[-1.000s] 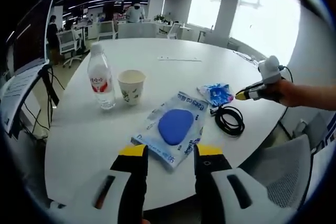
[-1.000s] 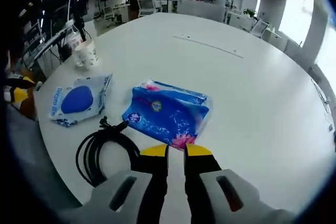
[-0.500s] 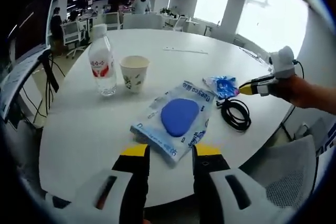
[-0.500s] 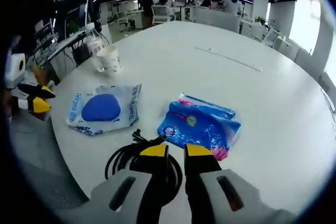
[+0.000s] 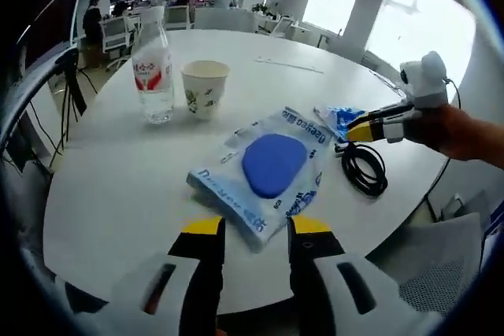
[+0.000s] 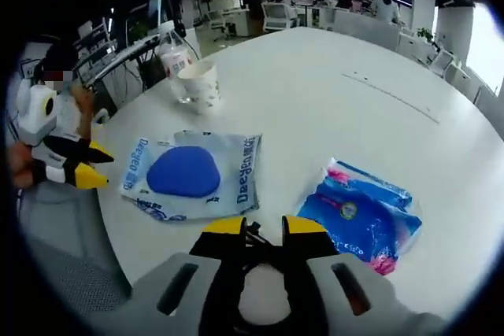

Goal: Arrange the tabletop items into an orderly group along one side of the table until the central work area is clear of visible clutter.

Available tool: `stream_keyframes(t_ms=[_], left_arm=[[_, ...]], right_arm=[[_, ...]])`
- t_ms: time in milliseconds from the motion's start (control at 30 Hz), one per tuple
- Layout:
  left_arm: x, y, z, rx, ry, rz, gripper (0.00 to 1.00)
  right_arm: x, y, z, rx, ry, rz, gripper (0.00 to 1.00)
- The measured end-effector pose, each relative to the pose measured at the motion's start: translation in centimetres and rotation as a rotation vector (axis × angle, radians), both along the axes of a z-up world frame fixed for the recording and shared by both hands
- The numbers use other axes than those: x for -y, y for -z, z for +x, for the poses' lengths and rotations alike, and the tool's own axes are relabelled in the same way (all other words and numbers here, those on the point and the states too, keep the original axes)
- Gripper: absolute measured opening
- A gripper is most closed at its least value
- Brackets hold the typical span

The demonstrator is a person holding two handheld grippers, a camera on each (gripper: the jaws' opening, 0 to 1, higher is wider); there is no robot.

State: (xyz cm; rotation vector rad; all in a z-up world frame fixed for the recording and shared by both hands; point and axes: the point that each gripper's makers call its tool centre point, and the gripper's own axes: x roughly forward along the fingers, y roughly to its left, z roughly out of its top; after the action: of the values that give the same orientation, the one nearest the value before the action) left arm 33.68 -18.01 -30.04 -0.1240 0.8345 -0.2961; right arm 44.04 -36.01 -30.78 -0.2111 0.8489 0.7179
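Tabletop items sit spread over the near half of the round white bench (image 5: 118, 186): water bottle (image 5: 153, 64) upright w/ red label, looks mostly clear, fill level can't tell. Paper cup (image 5: 204, 90) just beside it, upright, open top, contents not visible. Blue mouse pad in clear packet (image 5: 269, 169) lies flat mid-bench, right ahead of the left gripper (image 5: 250, 230), jaws parted w/ nothing between them, hovering at the bench edge. Blue tissue pack (image 5: 337, 119) further right, black coiled cable (image 5: 365, 171) next to it.

Right gripper view: right gripper (image 6: 254, 230) low over the cable (image 6: 253, 235), the coil's end showing between the yellow tips; jaws narrow-ish, can't tell if they're pinching it. Tissue pack (image 6: 360, 217) lies to its right, packet (image 6: 191, 175) to the left, cup (image 6: 200, 84) and bottle (image 6: 172, 54) touching-close at the far edge. Left gripper (image 6: 93, 169) shows at the left w/ a hand (image 6: 17, 164) behind it.
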Motion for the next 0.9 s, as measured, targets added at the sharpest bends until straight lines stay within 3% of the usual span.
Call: stream_keyframes(t_ms=[133, 333, 533, 800, 900], left_arm=[[0.1, 0.7, -0.1, -0.014, -0.012, -0.002, 0.29], [0.2, 1.6, -0.2, -0.044, -0.016, 0.009, 0.26], [0.2, 2.1, 0.1, -0.062, -0.023, 0.008, 0.24], [0.9, 2.8, 0.9, -0.082, -0.011, 0.008, 0.16], [0.9, 2.6, 1.1, -0.074, -0.01, 0.019, 0.05]], right_arm=[[-0.2, 0.8, 0.3, -0.022, -0.004, -0.003, 0.17], [-1.4, 1.4, 1.4, -0.079, 0.027, 0.077, 0.2], [-2.4, 1.6, 1.9, -0.086, 0.03, 0.09, 0.19], [-3.1, 2.0, 1.1, -0.086, 0.011, 0.075, 0.06], [-3.1, 1.5, 1.1, -0.059, 0.007, 0.082, 0.0]])
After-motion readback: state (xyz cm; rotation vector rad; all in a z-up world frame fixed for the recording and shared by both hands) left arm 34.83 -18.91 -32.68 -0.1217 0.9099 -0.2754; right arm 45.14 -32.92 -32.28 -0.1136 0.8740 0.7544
